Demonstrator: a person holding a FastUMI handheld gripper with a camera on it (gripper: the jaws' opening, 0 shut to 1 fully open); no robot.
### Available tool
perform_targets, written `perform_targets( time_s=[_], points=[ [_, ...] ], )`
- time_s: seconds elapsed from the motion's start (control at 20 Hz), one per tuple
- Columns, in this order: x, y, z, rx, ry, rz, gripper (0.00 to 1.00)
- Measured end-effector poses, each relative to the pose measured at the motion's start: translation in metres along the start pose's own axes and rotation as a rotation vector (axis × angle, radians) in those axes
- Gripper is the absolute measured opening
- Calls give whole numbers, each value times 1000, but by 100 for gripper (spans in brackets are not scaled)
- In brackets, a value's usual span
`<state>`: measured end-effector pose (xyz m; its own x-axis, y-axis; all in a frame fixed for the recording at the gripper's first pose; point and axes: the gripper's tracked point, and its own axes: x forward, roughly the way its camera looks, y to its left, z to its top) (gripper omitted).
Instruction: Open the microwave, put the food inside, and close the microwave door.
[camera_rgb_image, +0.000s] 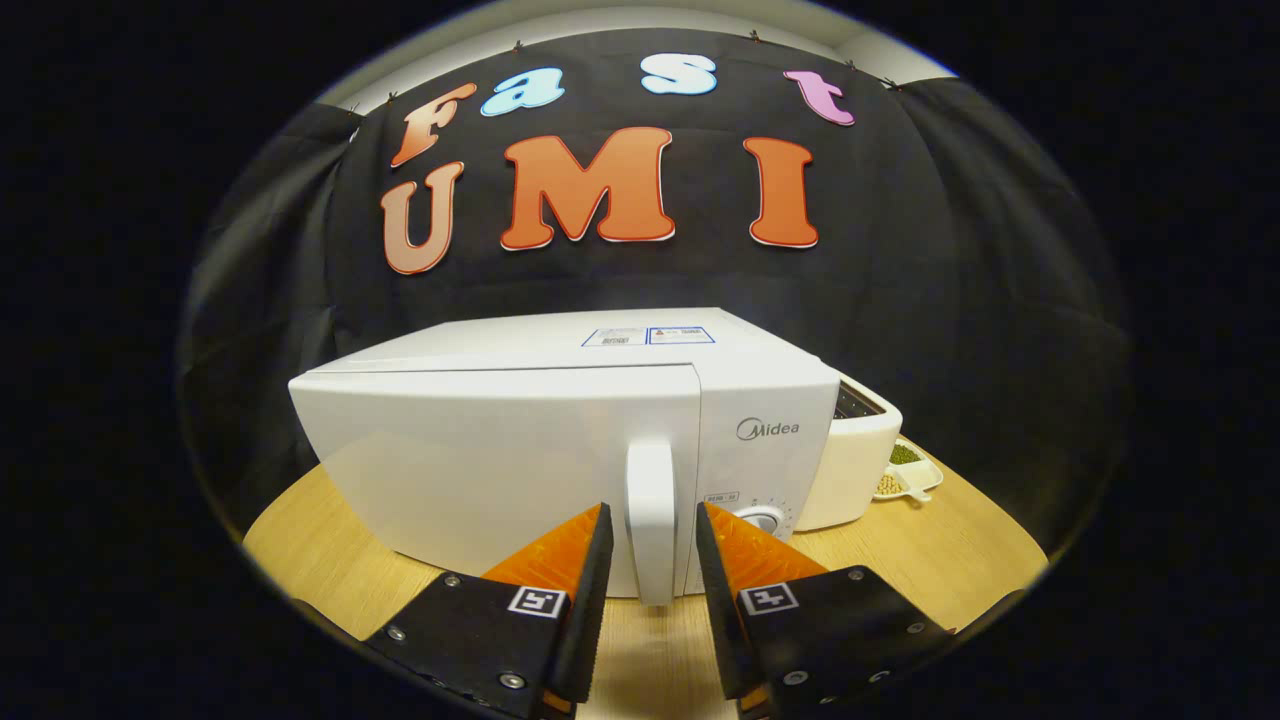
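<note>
Claw (652, 520) fingers apart, straddling the microwave (560, 440) door's handle (650, 510), seemingly untouched: a stiff, smooth bar, best gripped mid-length.

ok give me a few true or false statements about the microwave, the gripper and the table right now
1. The microwave door is shut. True.
2. The gripper fingers stand on either side of the door handle, with gaps showing. True.
3. The food dish sits inside the microwave. False: it rests on the wooden table, beyond the white appliance beside the microwave.
4. The gripper holds the food dish. False: only the handle is between its fingers.
5. The round dial is on the door side of the handle. False: it sits on the control panel.
</note>
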<state>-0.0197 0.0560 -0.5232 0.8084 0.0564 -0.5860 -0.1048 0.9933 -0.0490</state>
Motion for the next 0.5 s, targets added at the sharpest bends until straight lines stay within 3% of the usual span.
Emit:
perform_targets(
  time_s=[0.3, 0.5],
  points=[
    [16, -1, -14, 37, 46, -40, 29],
    [15, -2, -15, 30, 47, -97, 22]
  ],
)
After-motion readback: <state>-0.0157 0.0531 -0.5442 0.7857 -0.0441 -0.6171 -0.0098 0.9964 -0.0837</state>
